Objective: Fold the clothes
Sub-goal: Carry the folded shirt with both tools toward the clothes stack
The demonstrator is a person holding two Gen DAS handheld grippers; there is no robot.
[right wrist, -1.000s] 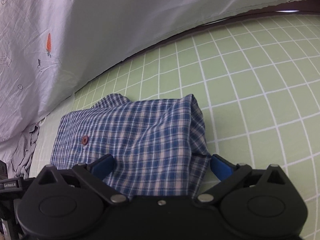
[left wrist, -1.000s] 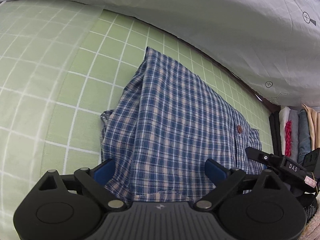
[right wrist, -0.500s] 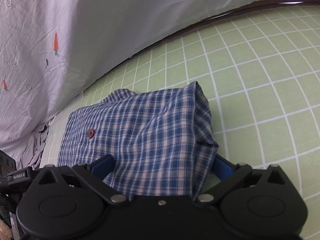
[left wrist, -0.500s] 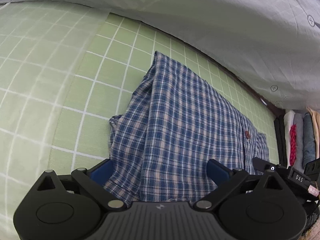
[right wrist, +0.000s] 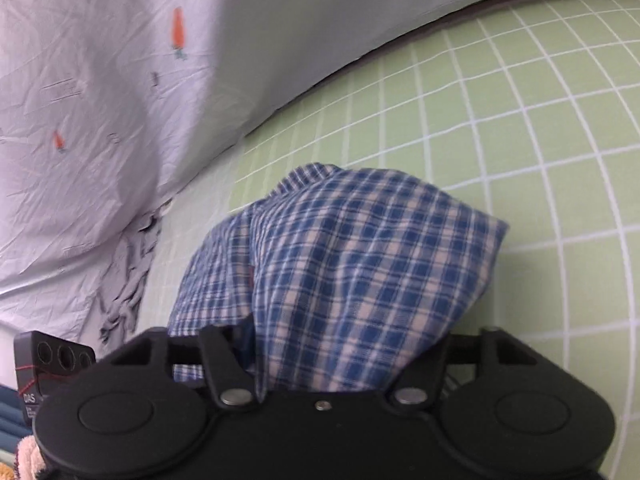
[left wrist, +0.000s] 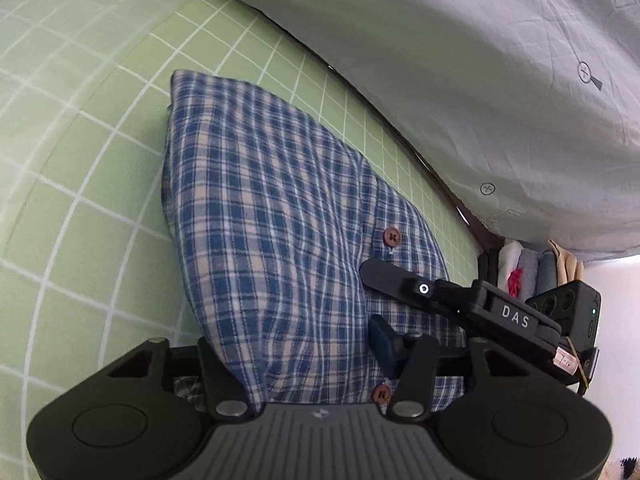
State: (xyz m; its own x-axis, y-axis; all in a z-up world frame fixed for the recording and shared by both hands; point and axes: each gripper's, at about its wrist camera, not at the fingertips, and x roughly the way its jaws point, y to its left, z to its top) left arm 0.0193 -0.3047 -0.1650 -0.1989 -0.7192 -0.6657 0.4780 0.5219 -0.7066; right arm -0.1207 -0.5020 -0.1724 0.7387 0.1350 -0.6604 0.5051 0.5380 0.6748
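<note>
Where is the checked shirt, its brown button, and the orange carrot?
checked shirt (left wrist: 272, 240): left wrist view, middle of the cloth.
brown button (left wrist: 391, 237): left wrist view, button's centre.
orange carrot (right wrist: 179, 30): right wrist view, carrot's body.

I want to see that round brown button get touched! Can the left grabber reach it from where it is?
Probably yes. The brown button lies uncovered on the plaid shirt, just ahead of the left gripper. But that gripper's jaws are closing around a bunch of shirt, so it would likely need to let go first.

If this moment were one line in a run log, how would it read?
step: gathering near edge | item: plaid shirt on green grid mat | left gripper: closing, shirt between | right gripper: closing, shirt between
</note>
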